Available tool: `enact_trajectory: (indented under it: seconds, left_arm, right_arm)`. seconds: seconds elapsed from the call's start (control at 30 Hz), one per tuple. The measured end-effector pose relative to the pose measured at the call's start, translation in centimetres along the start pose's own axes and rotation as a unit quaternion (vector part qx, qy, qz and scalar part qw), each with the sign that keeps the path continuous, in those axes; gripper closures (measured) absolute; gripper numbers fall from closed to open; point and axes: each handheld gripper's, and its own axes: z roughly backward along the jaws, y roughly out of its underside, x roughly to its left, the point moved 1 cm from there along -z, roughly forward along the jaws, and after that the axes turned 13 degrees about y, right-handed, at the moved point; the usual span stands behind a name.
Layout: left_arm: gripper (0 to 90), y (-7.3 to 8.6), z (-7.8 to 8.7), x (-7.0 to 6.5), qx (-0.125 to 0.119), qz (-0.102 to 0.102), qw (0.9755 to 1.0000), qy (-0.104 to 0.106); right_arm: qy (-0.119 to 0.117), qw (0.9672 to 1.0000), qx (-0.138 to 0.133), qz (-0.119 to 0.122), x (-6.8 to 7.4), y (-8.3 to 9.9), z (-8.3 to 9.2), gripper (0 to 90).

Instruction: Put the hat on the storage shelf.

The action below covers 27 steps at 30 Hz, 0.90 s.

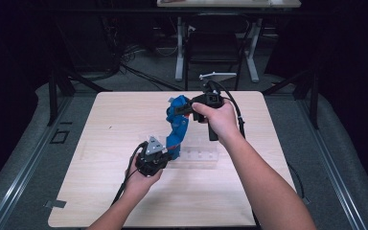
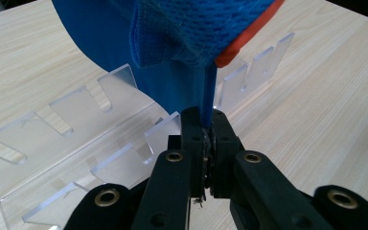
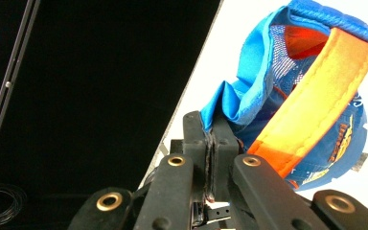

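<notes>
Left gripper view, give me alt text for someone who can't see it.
The left gripper has its black fingers shut on a fold of a blue mesh fabric cap with orange trim, which hangs above a clear acrylic slotted rack lying on a light wooden table.

Blue mesh cap [image 1: 177,125], orange band, perhaps printed; clear rack [image 2: 76,124].

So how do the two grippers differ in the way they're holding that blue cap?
The left gripper sits low by the clear slotted rack, pinching the blue cap at its lower edge. The right gripper is farther up the table, clamped on the cap's upper end. In their own views the left grips a thin fold, the right bunched fabric. Both are shut on the cap.
</notes>
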Motion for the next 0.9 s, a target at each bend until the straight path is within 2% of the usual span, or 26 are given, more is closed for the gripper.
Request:
enact_trajectory:
  seconds: [0.27, 0.63, 0.9]
  left_arm:
    - [88.3, 0.6, -0.4, 0.0, 0.002, 0.002, 1.0000, 0.001]
    - [88.3, 0.8, -0.4, 0.0, 0.002, 0.004, 1.0000, 0.001]
    - [88.3, 0.9, -0.4, 0.1, 0.002, 0.011, 0.9999, 0.004]
  right_arm:
    - [0.001, 1.0000, 0.002, -0.007, -0.6, 0.3, -0.2, 88.1]
    - [0.006, 1.0000, 0.005, -0.005, -1.1, 0.5, -0.2, 87.3]
    - [0.016, 0.9998, 0.004, -0.011, -1.9, 0.6, 0.4, 82.0]
